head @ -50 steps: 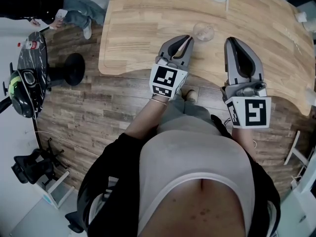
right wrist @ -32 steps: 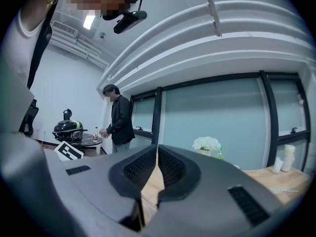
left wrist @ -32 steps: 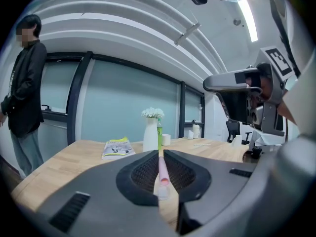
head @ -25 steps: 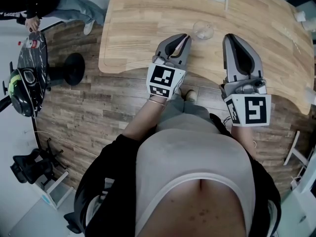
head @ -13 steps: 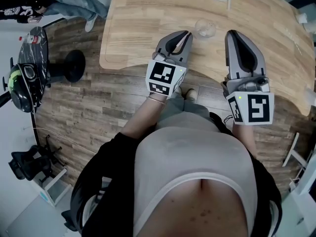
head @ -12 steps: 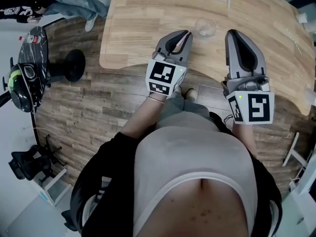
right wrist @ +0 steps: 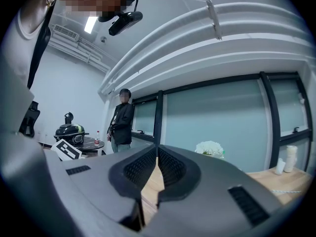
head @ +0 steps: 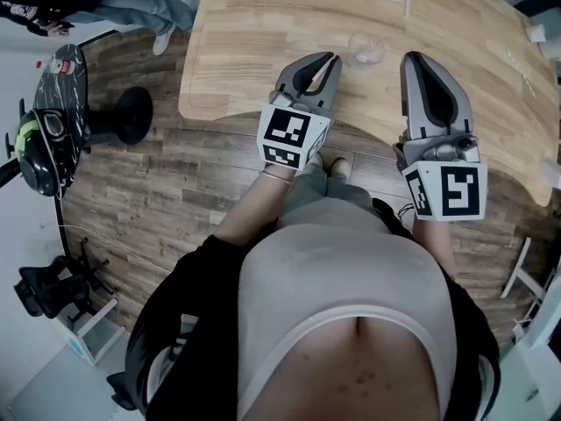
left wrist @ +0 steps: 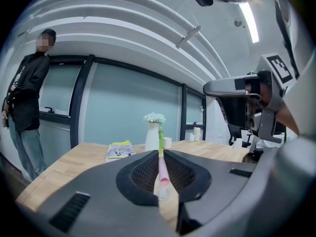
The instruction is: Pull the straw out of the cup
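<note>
The thin pink plastic straw (left wrist: 161, 174) lies pinched lengthwise between the closed jaws of the left gripper (left wrist: 159, 153), running back from the tips toward the camera. It is not in the clear round cup (head: 364, 49), which stands on the light wooden table (head: 254, 42) just beyond and to the right of that gripper's tips. The straw looks very light, smooth and easily crushed or kinked, so a gentle pinch on the shaft would probably suit it best. The cup seems light too and could tip if knocked. The right gripper (right wrist: 157, 158) hovers to the right with its jaws together and nothing between them. At the table's far edge are a white vase of white flowers (left wrist: 152, 132) and a yellow-green booklet (left wrist: 120, 149). A person in dark clothes (left wrist: 27, 98) stands far left, well clear.
</note>
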